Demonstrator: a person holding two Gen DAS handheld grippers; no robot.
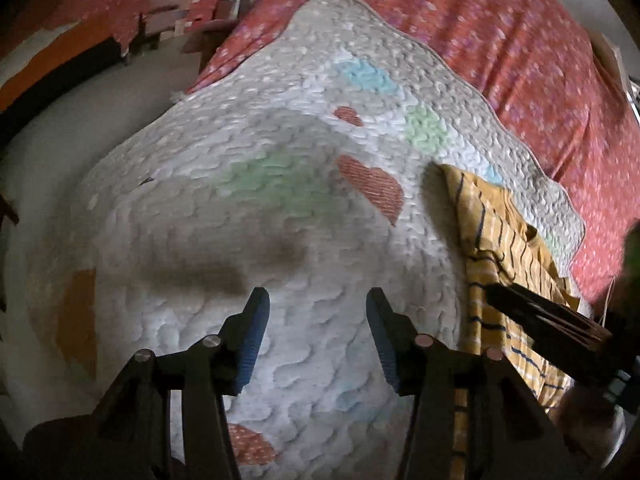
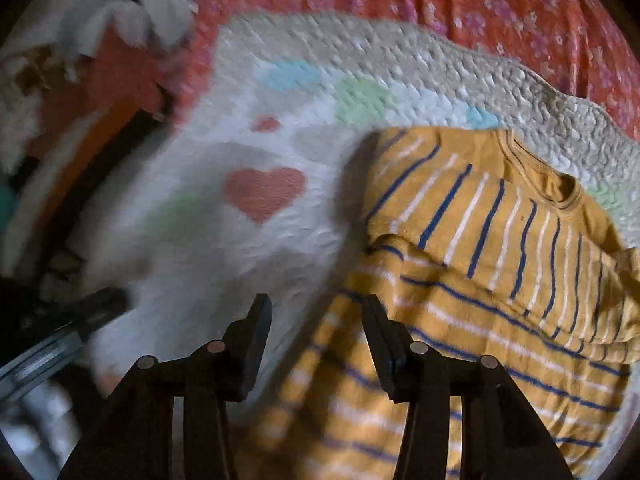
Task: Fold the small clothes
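Note:
A small yellow shirt with blue and white stripes (image 2: 488, 280) lies partly folded on a white quilted mat (image 2: 240, 248); its collar points to the far right. It also shows in the left wrist view (image 1: 504, 248), at the mat's right side. My right gripper (image 2: 316, 320) is open and empty, just above the shirt's left edge. My left gripper (image 1: 316, 312) is open and empty over the bare mat (image 1: 240, 216), left of the shirt. The right gripper's dark body (image 1: 552, 320) shows over the shirt in the left wrist view.
The mat, printed with hearts and coloured patches, lies on a bed with a red flowered cover (image 1: 500, 40). The floor and red furniture (image 1: 192, 12) are beyond the bed's left side. The left gripper's body (image 2: 52, 344) shows at the lower left of the right wrist view.

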